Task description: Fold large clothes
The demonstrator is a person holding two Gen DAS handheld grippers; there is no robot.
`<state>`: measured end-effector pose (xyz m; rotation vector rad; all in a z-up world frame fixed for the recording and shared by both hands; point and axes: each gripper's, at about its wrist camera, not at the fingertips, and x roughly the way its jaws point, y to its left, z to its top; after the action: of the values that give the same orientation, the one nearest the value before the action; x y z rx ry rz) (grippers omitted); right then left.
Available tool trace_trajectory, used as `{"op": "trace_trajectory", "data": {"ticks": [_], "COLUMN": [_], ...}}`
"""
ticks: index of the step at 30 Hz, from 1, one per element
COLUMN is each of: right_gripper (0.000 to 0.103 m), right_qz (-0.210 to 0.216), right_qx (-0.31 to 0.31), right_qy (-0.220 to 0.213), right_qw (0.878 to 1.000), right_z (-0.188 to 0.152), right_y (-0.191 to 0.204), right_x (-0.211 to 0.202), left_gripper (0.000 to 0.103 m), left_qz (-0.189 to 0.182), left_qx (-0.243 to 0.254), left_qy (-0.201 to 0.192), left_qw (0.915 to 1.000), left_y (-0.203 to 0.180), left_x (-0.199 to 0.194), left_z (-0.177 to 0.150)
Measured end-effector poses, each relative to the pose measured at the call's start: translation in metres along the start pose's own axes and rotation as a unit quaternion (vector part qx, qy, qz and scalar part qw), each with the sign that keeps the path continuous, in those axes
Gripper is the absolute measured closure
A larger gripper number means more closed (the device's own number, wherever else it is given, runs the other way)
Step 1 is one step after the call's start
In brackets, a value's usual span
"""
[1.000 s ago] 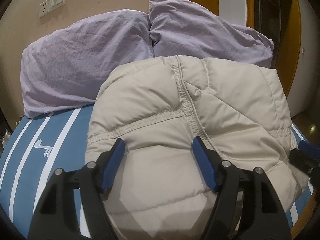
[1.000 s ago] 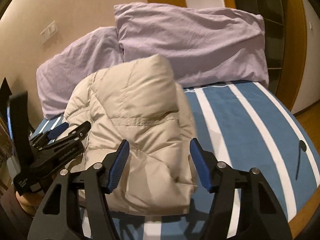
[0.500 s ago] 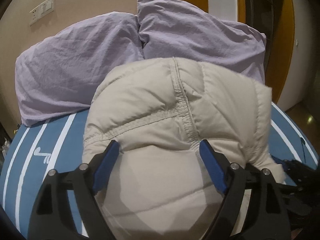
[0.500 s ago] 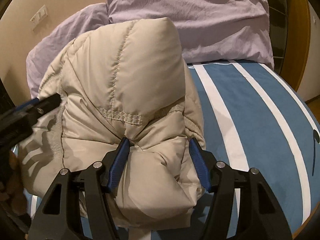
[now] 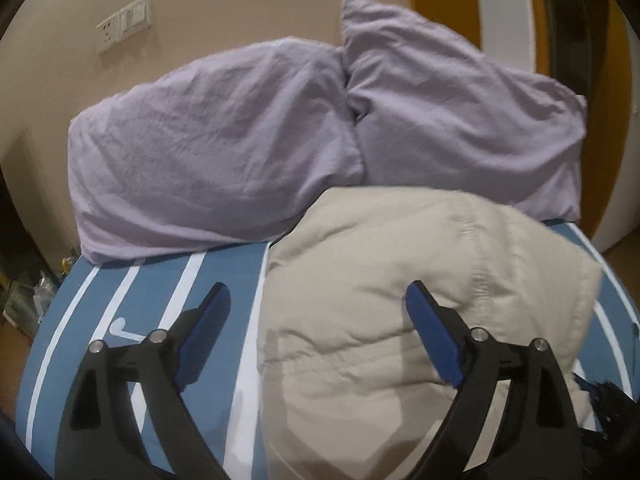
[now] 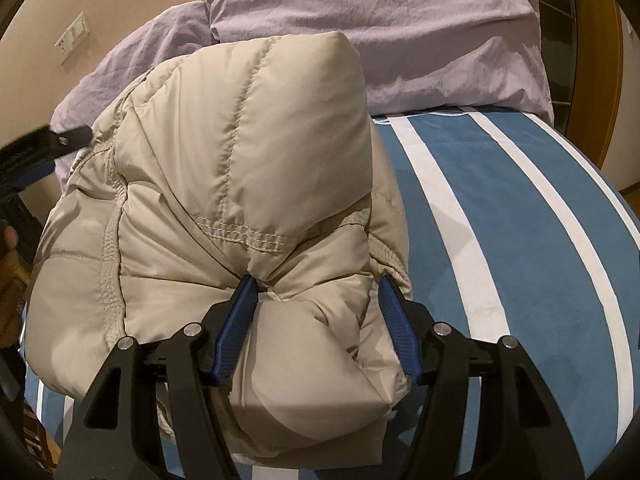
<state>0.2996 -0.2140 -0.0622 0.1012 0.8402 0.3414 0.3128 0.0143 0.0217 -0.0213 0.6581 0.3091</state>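
A beige padded jacket (image 5: 420,280) lies in a thick folded bundle on the blue bed sheet with white stripes (image 5: 160,292). My left gripper (image 5: 317,286) hangs just above the jacket's left edge with its jaws opening wide. One pad is over the sheet and the other over the jacket, and neither presses on the cloth. In the right wrist view my right gripper (image 6: 317,280) is shut on a bunched fold of the jacket (image 6: 240,152) at its near end. The left gripper (image 6: 40,144) shows blurred at that view's left edge.
Two lilac pillows (image 5: 224,152) (image 5: 460,120) lean on the wall behind the jacket. A socket plate (image 5: 124,24) is on the wall. Wooden door frame (image 5: 440,8) at the back right. Clutter on the floor (image 5: 24,296) left of the bed. Bare striped sheet (image 6: 520,240) lies right of the jacket.
My left gripper's jaws spread, let go of the jacket and drew back to the left. My right gripper came down onto the jacket and now grips a fold.
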Motion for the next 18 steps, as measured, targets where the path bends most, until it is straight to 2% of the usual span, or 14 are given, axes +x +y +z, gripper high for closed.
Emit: {"op": "trace_trajectory", "data": {"ticks": [4,12,18], "right_gripper": [0.039,0.036,0.036], "right_qz": [-0.002,-0.003,0.002], "right_qx": [-0.001,0.002,0.003], "right_qy": [-0.002,-0.019,-0.049], "right_qw": [1.0,1.0,0.999], "right_z": [0.0,0.004,0.032], "right_y": [0.001,0.0,0.003], "right_x": [0.001,-0.01,-0.037], "left_gripper": [0.009,0.009,0.008], "left_qz": [0.001,0.047,0.012], "left_qx": [-0.012,0.025,-0.003], "left_qy": [0.009,0.013,0.033], "left_qw": [0.9999,0.9985,0.9994], "left_y": [0.001,-0.015,-0.007], "left_x": [0.017,0.042,0.056], "left_z": [-0.011,-0.024,-0.028]}}
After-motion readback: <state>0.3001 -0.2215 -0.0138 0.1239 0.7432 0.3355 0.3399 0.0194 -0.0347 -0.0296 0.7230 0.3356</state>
